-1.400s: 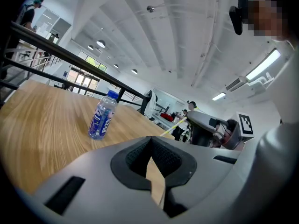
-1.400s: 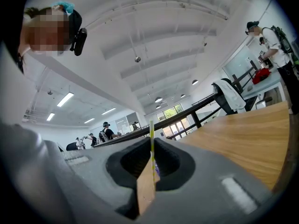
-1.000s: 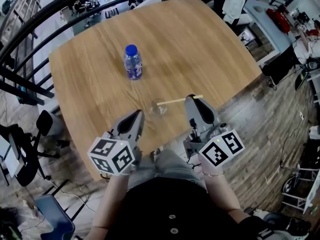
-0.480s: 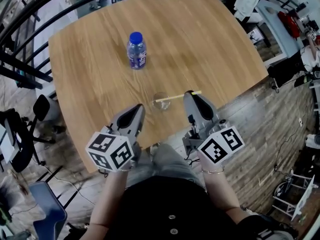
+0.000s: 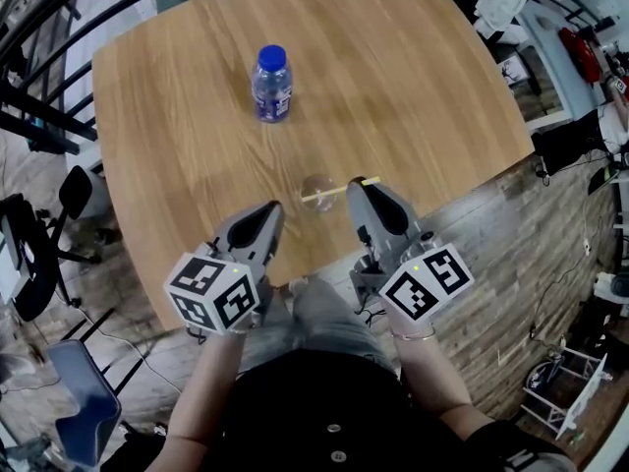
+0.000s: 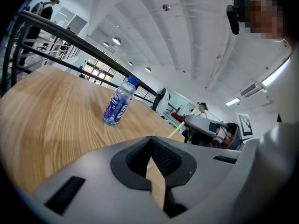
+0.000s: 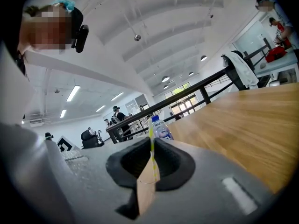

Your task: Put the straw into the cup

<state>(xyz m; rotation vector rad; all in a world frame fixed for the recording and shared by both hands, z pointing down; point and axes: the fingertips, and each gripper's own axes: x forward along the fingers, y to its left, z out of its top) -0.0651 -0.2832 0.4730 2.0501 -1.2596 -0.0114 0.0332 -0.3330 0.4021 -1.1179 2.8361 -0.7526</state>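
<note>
A clear glass cup stands on the round wooden table near its front edge. My right gripper is just right of the cup, shut on a thin yellow straw. The straw lies nearly level, and its free end reaches over the cup's near rim. In the right gripper view the straw stands pinched between the pads of the right gripper. My left gripper hovers left of the cup, its jaws shut on nothing. From there the straw shows to the right.
A blue-capped water bottle stands upright behind the cup, mid-table, and shows in both gripper views. A black railing curves round the table's far left. An office chair stands on the floor at left.
Both grippers have sunk toward the table. The right gripper has carried the straw left, so its free end has come over the cup.
</note>
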